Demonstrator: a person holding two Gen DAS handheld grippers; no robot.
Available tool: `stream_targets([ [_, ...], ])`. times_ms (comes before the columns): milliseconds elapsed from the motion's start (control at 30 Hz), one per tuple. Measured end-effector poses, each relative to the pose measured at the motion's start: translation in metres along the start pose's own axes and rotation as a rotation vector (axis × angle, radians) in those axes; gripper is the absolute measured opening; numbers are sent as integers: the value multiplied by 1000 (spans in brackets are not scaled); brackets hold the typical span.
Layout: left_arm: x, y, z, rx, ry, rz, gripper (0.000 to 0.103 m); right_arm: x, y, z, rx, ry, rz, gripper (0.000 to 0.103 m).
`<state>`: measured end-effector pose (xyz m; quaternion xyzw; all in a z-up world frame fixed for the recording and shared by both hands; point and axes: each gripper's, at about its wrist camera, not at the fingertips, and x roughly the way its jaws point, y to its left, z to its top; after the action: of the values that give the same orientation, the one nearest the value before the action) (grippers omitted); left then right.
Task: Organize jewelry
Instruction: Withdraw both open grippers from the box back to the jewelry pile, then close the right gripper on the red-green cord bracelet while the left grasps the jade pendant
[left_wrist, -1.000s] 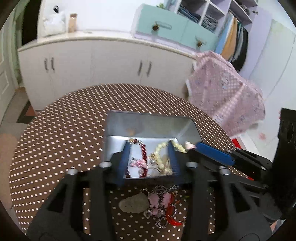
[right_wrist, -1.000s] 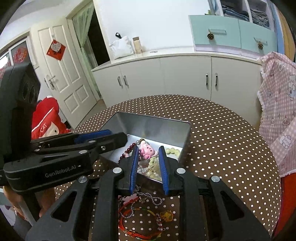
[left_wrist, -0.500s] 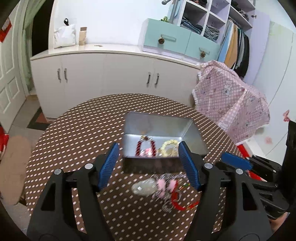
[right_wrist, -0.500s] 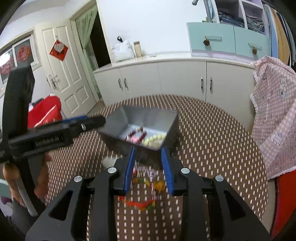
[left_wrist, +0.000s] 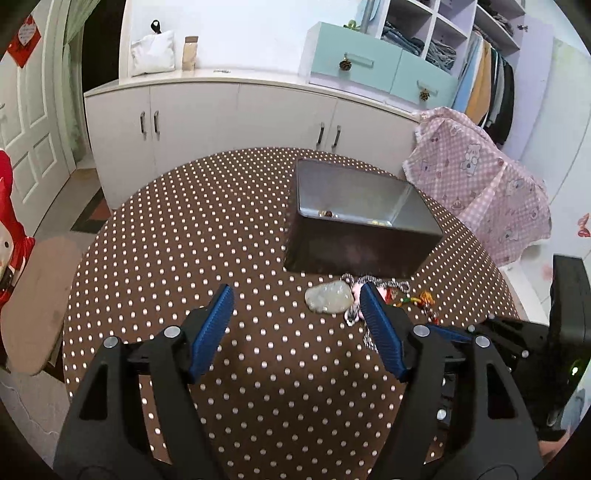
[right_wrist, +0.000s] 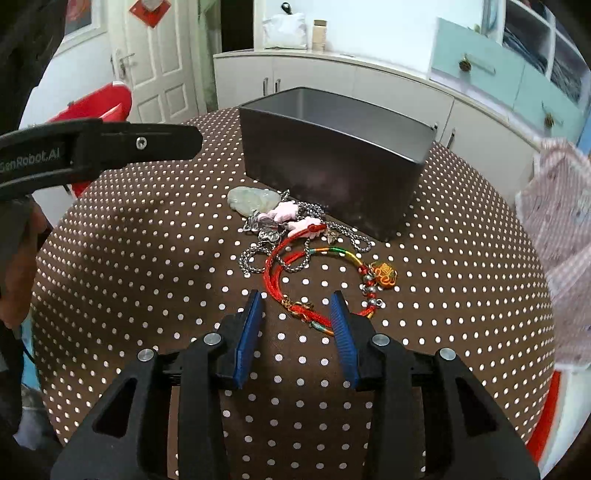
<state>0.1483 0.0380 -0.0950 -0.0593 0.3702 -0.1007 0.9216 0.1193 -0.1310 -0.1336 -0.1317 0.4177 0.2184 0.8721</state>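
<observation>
Red cord bracelet (right_wrist: 295, 273), limp and light: pinch its knot between your right gripper's (right_wrist: 297, 308) empty, parted jaws; left gripper (left_wrist: 295, 310) opening, empty.

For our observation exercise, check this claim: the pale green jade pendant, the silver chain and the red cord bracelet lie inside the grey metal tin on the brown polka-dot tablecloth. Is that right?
Not quite. The pale green jade pendant, the silver chain and the red cord bracelet lie outside the grey metal tin, on the brown polka-dot tablecloth just in front of it. The right wrist view shows this clearly.
</observation>
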Motion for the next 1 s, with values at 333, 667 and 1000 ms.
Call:
stream_targets([
  [333, 8, -14, -22, 50, 50, -14, 78, -23, -46, -7, 152, -62, -44, 3],
  [667, 21, -31, -29, 101, 52, 22, 78, -62, -81, -13, 304, -217, 20, 3],
  [1000, 40, -10, -17, 131, 106, 93, 78, -53, -76, -8, 306, -222, 75, 3],
])
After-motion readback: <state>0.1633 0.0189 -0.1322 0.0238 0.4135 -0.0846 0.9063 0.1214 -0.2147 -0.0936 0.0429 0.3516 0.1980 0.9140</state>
